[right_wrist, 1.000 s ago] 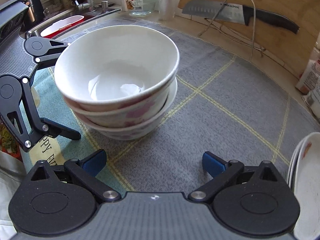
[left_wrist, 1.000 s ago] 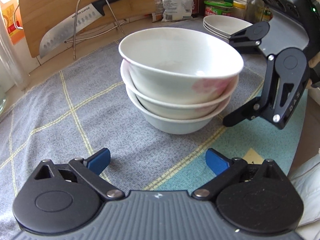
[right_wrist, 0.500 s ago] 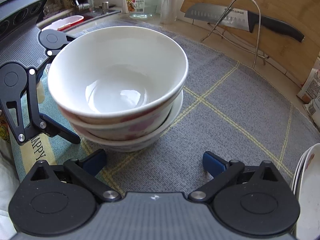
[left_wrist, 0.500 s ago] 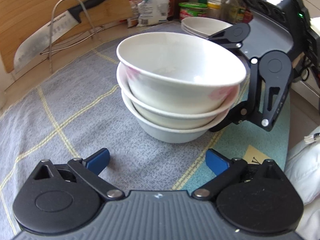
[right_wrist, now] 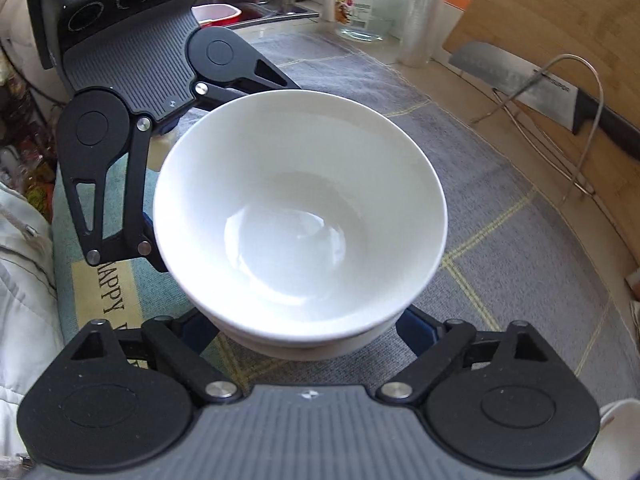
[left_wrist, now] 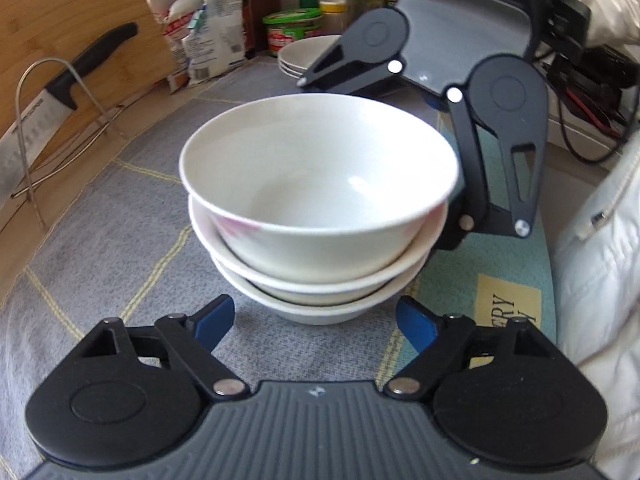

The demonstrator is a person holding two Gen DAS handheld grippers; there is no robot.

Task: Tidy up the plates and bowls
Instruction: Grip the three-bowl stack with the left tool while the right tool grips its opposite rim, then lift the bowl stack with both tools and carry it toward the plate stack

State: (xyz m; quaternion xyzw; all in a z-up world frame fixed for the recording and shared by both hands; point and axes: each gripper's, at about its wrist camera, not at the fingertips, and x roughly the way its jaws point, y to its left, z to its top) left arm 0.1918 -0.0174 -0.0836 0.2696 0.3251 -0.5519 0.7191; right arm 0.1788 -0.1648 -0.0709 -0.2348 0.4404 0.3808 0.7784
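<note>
Grey woven mat with yellow grid lines (left_wrist: 100, 216) carries a stack of three white ceramic bowls (left_wrist: 320, 216), mid-mat. Left gripper (left_wrist: 316, 322) and right gripper (right_wrist: 308, 332) flank the stack from opposite sides, both jaws closing with the stack between them; pad contact cannot be told. Only left view shows stacked white plates (left_wrist: 304, 56); only right view shows a clear glass jar (right_wrist: 368, 4).

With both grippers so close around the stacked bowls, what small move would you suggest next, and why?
Probably let both grippers finish closing on the bowl stack before lifting. The left gripper and the right gripper sit on opposite sides of the stack, low near its base. Both sets of jaws are closing with the bowls between them, yet no pad clearly presses the bowls. The plates wait behind on the cloth.
</note>
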